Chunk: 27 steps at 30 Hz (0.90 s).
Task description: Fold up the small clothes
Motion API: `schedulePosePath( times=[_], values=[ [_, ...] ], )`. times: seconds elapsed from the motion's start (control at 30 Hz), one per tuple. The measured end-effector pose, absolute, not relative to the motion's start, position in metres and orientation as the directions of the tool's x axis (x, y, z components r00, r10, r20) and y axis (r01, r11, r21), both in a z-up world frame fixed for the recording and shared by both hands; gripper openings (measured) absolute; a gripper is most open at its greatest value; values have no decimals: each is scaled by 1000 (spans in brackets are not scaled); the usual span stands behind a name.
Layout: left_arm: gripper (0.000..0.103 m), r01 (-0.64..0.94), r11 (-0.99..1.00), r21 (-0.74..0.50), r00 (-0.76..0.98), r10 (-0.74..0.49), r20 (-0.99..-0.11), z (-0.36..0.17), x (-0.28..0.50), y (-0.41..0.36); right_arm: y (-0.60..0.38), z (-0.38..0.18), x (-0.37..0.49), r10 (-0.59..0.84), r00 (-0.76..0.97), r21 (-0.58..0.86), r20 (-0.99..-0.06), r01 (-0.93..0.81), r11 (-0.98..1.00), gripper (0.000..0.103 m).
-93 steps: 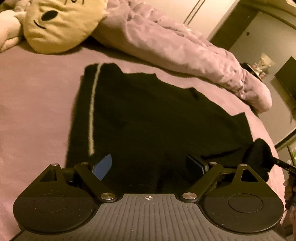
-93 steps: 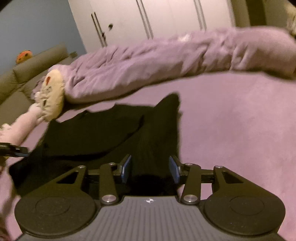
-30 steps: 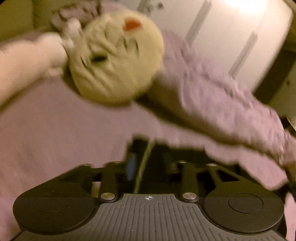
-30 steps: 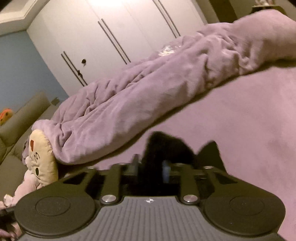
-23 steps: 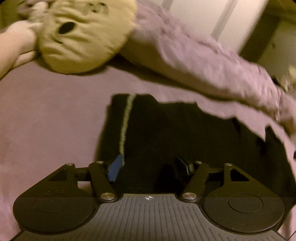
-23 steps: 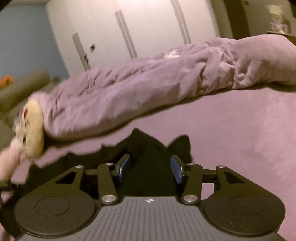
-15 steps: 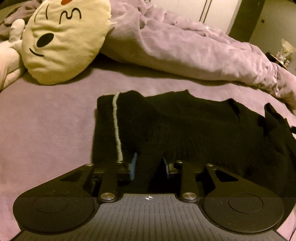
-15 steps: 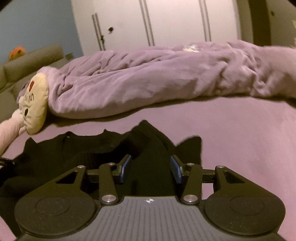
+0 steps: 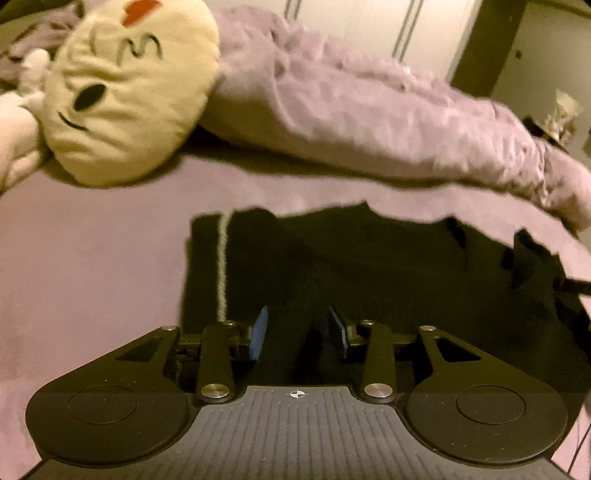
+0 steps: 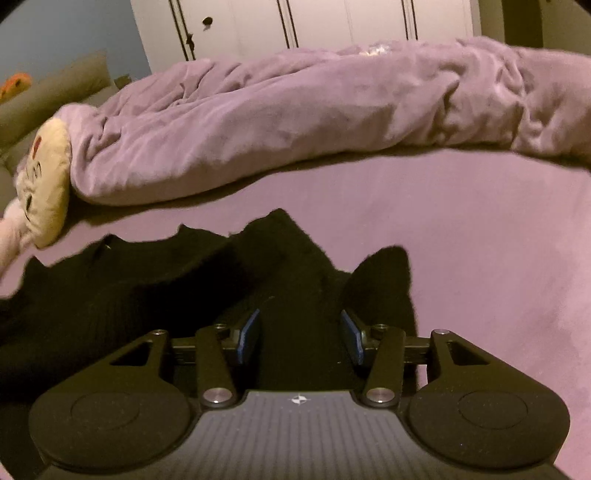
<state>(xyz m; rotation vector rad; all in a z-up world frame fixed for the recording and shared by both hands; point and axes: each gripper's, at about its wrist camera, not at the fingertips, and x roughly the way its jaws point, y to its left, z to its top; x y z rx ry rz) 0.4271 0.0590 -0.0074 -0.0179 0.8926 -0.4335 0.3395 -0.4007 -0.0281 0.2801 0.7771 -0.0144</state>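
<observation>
At the bottom centre of your left wrist view, your left gripper (image 9: 298, 334) now has its blue pads (image 9: 258, 332) spread a little wider than half a second ago, when they pinched tight on a ridge of fabric; a hump of the black garment (image 9: 369, 266) rises between them, but whether the pads press it you cannot tell from this view. At the bottom centre of your right wrist view, your right gripper (image 10: 300, 336) stands as it did half a second ago, jaws parted wide with a fold of the black garment (image 10: 155, 288) lying between the pads (image 10: 248, 334), not visibly clamped.

Just past both sets of fingers, the garment lies on the purple bedsheet (image 9: 92, 266), in the middle of each frame. Its long axis runs left to right across the left view, from the end with the pale stripe (image 9: 221, 266) at centre left to the bunched dark points at the right edge. Compared with three seconds ago, it looks narrower and more bunched, with peaks along its far edge.

Beyond it, the rumpled lilac duvet (image 10: 295, 122) crosses the upper half of both frames. The cream plush face cushion (image 9: 129, 92) sits in the upper left of the left view, touching the duvet. White wardrobe doors (image 10: 332, 22) fill the top.
</observation>
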Motion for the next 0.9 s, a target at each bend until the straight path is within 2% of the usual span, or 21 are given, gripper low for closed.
schedulePosePath(
  times=[0.03,0.07,0.1,0.13,0.17,0.2,0.23,0.37,0.43,0.5,0.53,0.63,0.77,0.9],
  values=[
    [52,371,909,-189,518,-371,-771,-13,431,56,-401,-28,340,102,717,261,-689,114,959,44],
    [49,377,912,-161,507,-348,-788,-20,434,52,-401,-28,340,108,720,266,-686,110,958,30],
    [49,382,913,-141,504,-334,-796,-24,435,49,-400,-29,341,113,720,265,-684,101,959,21],
    [47,386,912,-141,502,-336,-797,-25,436,48,-399,-29,342,114,719,258,-686,94,962,16],
    [37,380,914,-143,508,-336,-793,-26,436,49,-399,-29,342,111,717,251,-688,92,963,16],
    [31,376,914,-153,510,-342,-789,-26,436,50,-399,-29,342,110,717,248,-688,89,965,16],
    [18,373,912,-172,507,-356,-785,-25,436,52,-398,-29,343,109,717,243,-688,86,966,17],
    [13,368,915,-167,529,-354,-772,-20,432,52,-400,-31,353,119,715,278,-689,109,954,33],
    [12,364,918,-158,546,-348,-762,-15,430,52,-398,-33,360,129,709,289,-693,108,951,34],
    [8,338,926,-170,574,-346,-742,-5,429,54,-396,-33,364,127,709,286,-693,109,952,24],
    [8,333,925,-183,586,-355,-728,0,428,56,-395,-32,364,139,710,292,-690,97,952,10],
    [8,318,930,-183,635,-352,-688,18,426,59,-390,-23,355,101,747,259,-657,98,961,9],
    [8,278,941,-192,707,-335,-623,44,428,67,-393,1,335,23,829,252,-559,143,957,9],
    [8,195,963,-184,779,-266,-568,57,436,73,-398,17,322,-90,875,218,-475,216,952,9]
  ],
)
